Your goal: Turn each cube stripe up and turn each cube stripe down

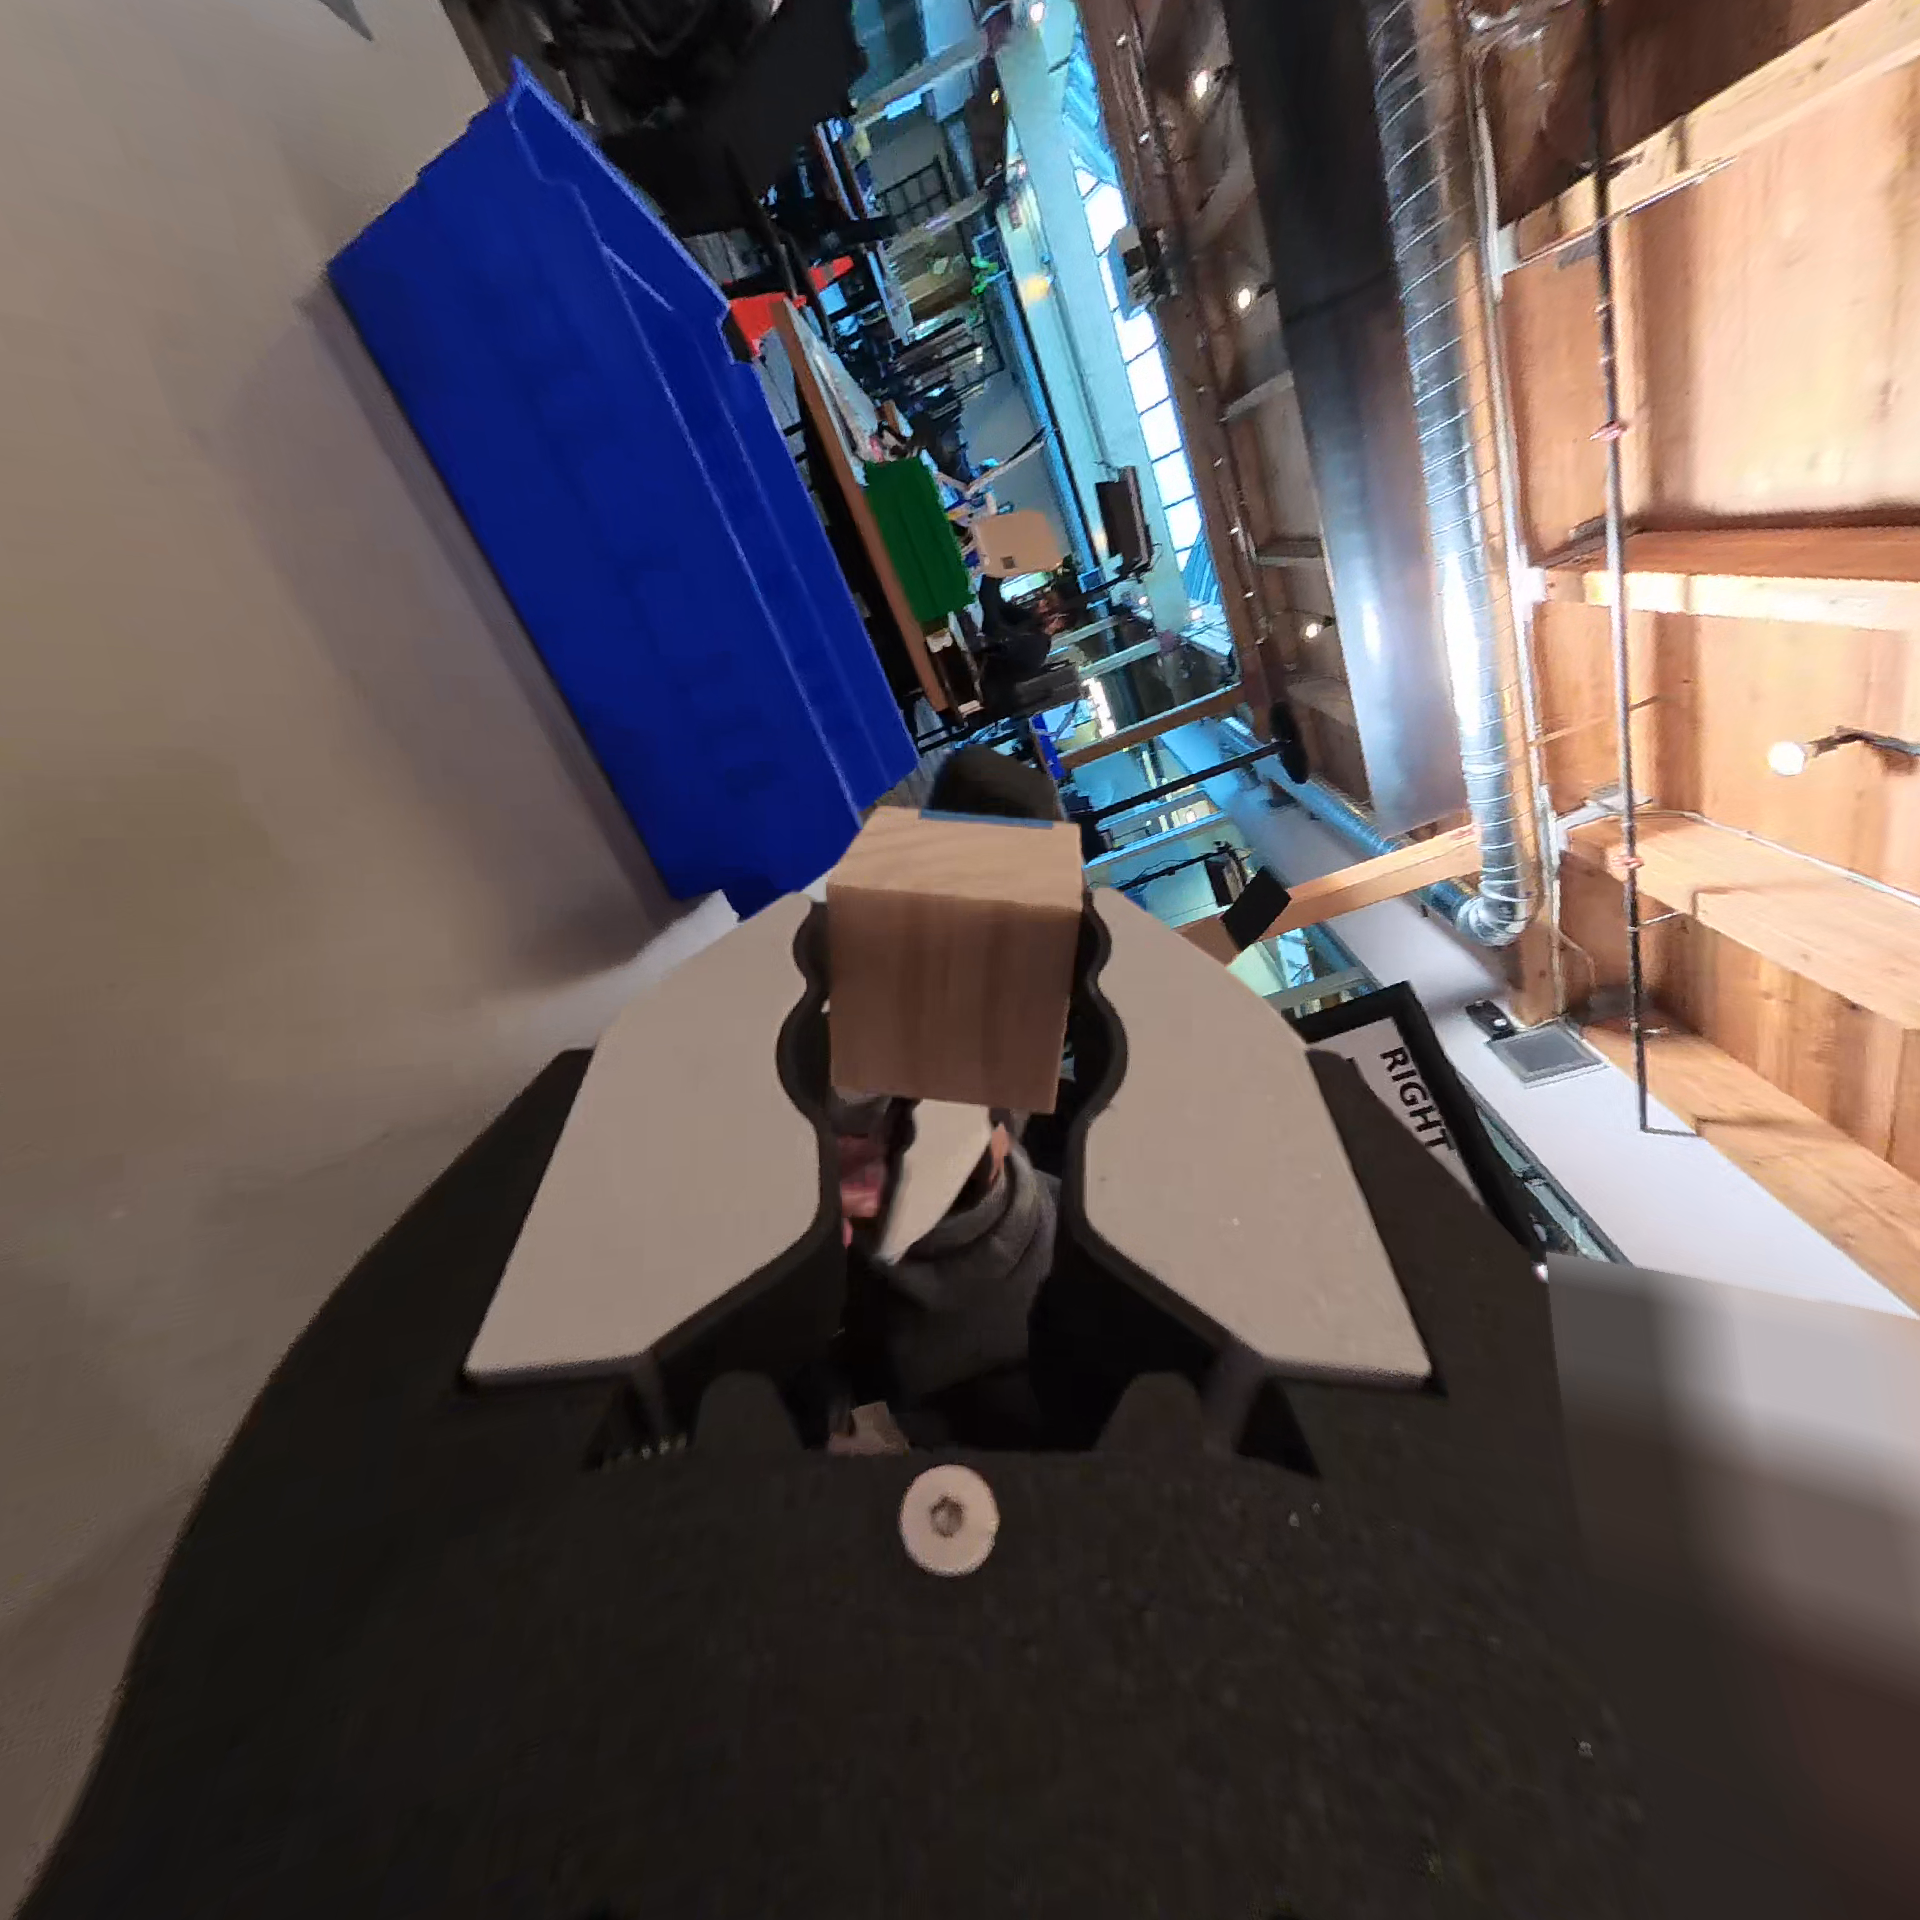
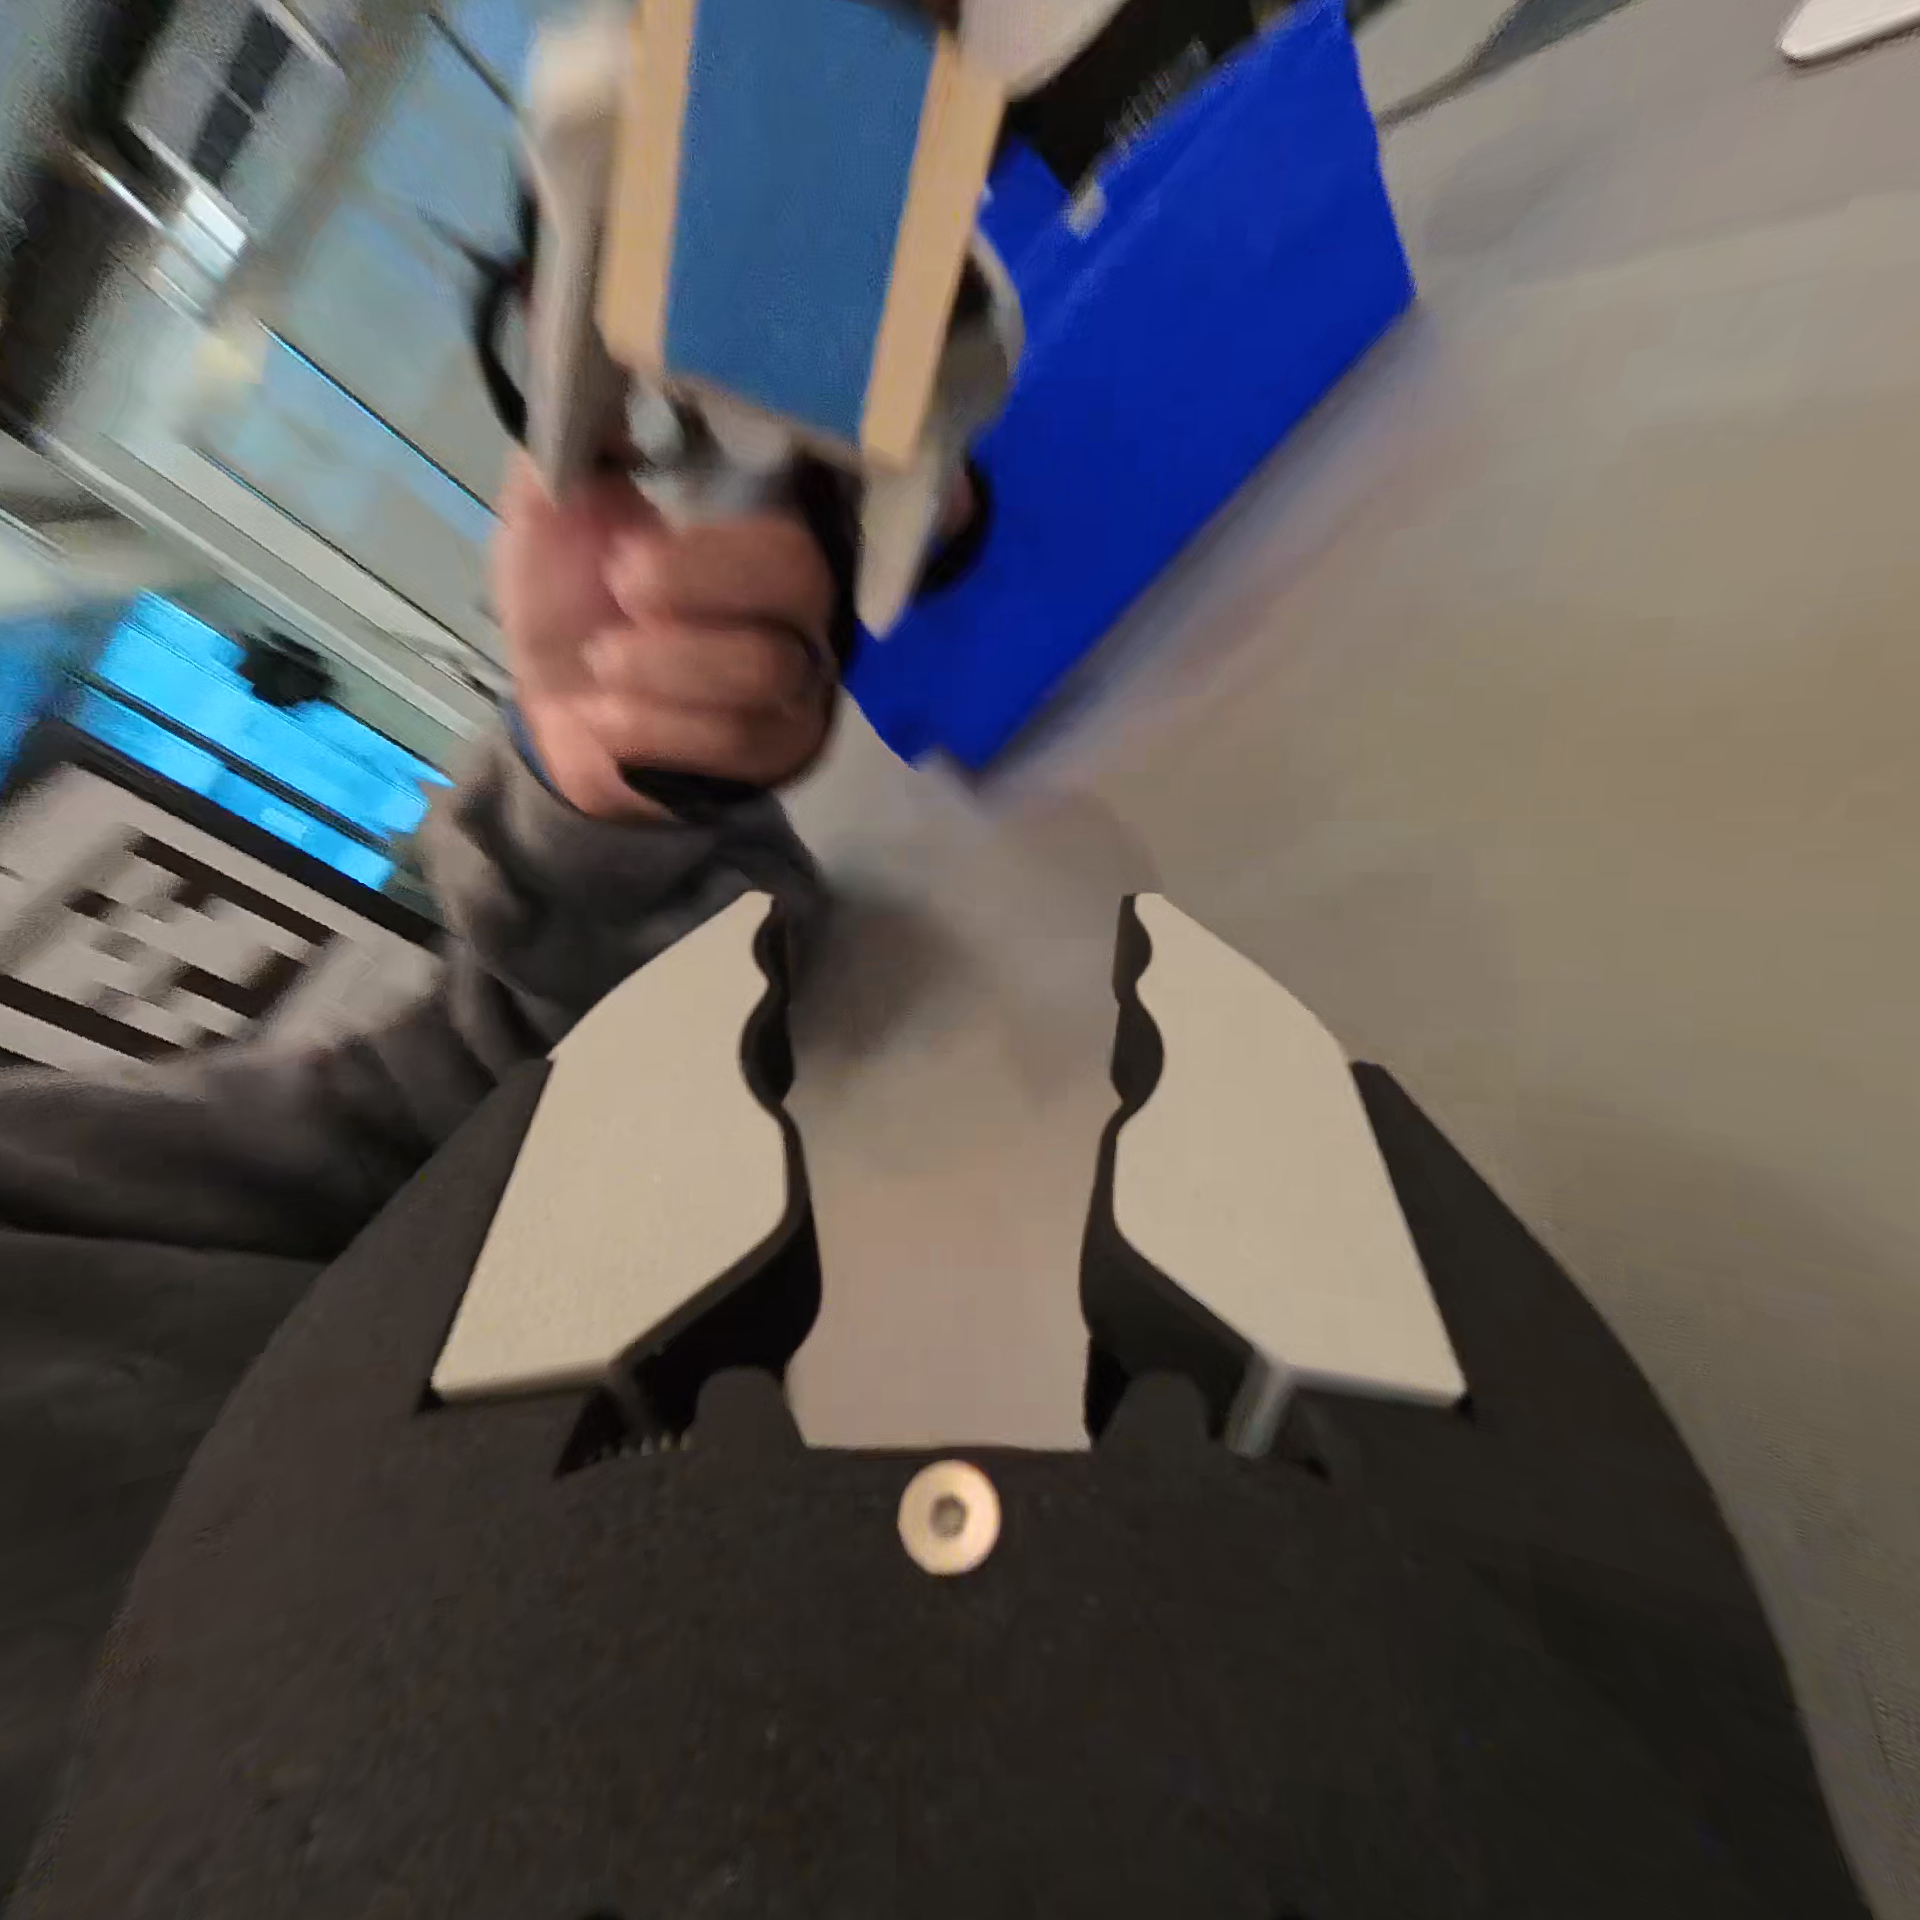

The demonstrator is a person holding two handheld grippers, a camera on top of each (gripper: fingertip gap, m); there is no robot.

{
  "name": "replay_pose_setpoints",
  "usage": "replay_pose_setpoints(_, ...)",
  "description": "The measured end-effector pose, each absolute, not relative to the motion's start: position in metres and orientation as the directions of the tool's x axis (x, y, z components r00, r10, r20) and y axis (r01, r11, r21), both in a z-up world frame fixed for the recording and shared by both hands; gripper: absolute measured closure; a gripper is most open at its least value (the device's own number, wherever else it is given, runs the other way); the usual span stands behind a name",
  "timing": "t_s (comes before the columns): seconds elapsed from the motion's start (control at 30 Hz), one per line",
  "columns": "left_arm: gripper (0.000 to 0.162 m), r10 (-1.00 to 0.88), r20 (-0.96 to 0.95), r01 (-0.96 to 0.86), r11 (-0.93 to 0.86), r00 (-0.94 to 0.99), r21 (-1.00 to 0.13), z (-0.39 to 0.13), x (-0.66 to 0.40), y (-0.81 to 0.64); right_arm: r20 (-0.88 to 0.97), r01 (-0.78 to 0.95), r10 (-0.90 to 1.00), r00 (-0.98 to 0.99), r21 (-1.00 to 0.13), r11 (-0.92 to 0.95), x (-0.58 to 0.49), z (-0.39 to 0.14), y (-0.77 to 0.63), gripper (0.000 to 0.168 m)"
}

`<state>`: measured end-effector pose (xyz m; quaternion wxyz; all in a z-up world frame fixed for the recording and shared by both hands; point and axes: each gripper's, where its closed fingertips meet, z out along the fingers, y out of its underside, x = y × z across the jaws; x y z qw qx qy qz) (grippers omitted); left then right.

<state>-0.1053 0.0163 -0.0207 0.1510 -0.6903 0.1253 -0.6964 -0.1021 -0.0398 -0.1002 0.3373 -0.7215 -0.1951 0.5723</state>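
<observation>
The left gripper point(image 1: 956, 966) is clamping the wooden cube point(image 1: 951, 987) by two plain side faces, lifted off the table point(image 1: 208, 831), blue stripe facing away. The right gripper point(image 2: 951, 997) is waiting half open, empty. The cube seems light, stiff and rather smooth; flat opposite faces are suiting best.

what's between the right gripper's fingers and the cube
Nothing solid. In the right wrist view only bare grey table shows between the open right gripper and the cube, held by the left gripper.

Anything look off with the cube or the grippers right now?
Nothing damaged. The left hand-held gripper holds the wooden cube squarely in the air, blue stripe facing away. The right hand-held gripper is open and empty.
</observation>
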Motion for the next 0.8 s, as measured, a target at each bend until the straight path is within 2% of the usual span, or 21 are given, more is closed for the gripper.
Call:
replay_pose_setpoints(0.1,0.118,-0.405,0.914,0.041,-0.913,0.008,-0.405,-0.016,-0.108,0.016,-0.812,-0.257,0.575,0.102,-0.580,-0.773,-0.105,-0.056,-0.022,0.099)
replay_pose_setpoints(0.23,0.118,-0.453,0.890,0.050,-0.889,0.049,-0.455,-0.013,-0.112,0.017,-0.887,-0.255,0.460,0.024,-0.451,-0.856,-0.117,-0.035,-0.006,0.095)
replay_pose_setpoints(0.3,0.118,-0.476,0.876,0.044,-0.876,0.077,-0.480,-0.017,-0.112,0.018,-0.896,-0.296,0.437,-0.072,-0.400,-0.868,-0.123,-0.018,0.003,0.104)
replay_pose_setpoints(0.33,0.118,-0.484,0.870,0.043,-0.871,0.094,-0.490,-0.019,-0.112,0.019,-0.896,-0.302,0.438,-0.073,-0.398,-0.866,-0.129,-0.018,0.008,0.110)
replay_pose_setpoints(0.4,0.118,-0.485,0.864,0.050,-0.868,0.132,-0.495,-0.026,-0.112,0.022,-0.904,-0.204,0.428,-0.022,-0.414,-0.887,-0.143,-0.033,0.005,0.122)
replay_pose_setpoints(0.53,0.117,-0.458,0.880,0.080,-0.880,0.125,-0.469,-0.033,-0.115,0.027,-0.900,-0.237,0.435,0.034,-0.430,-0.871,-0.141,-0.041,0.010,0.123)
replay_pose_setpoints(0.57,0.097,-0.464,0.874,0.112,-0.870,0.144,-0.480,-0.032,-0.120,0.033,-0.897,-0.244,0.440,0.047,-0.438,-0.865,-0.140,-0.042,0.011,0.123)
replay_pose_setpoints(0.6,0.084,-0.486,0.858,0.160,-0.845,0.169,-0.510,-0.027,-0.129,0.041,-0.895,-0.248,0.444,0.048,-0.441,-0.863,-0.138,-0.042,0.011,0.123)
replay_pose_setpoints(0.67,0.076,-0.539,0.804,0.242,-0.769,0.251,-0.592,-0.017,-0.155,0.051,-0.895,-0.247,0.444,0.044,-0.440,-0.863,-0.134,-0.040,0.010,0.123)
replay_pose_setpoints(0.8,0.072,-0.647,0.651,0.223,-0.620,0.397,-0.752,-0.022,-0.182,0.031,-0.868,-0.232,0.484,0.112,-0.496,-0.837,-0.123,-0.039,0.007,0.123)
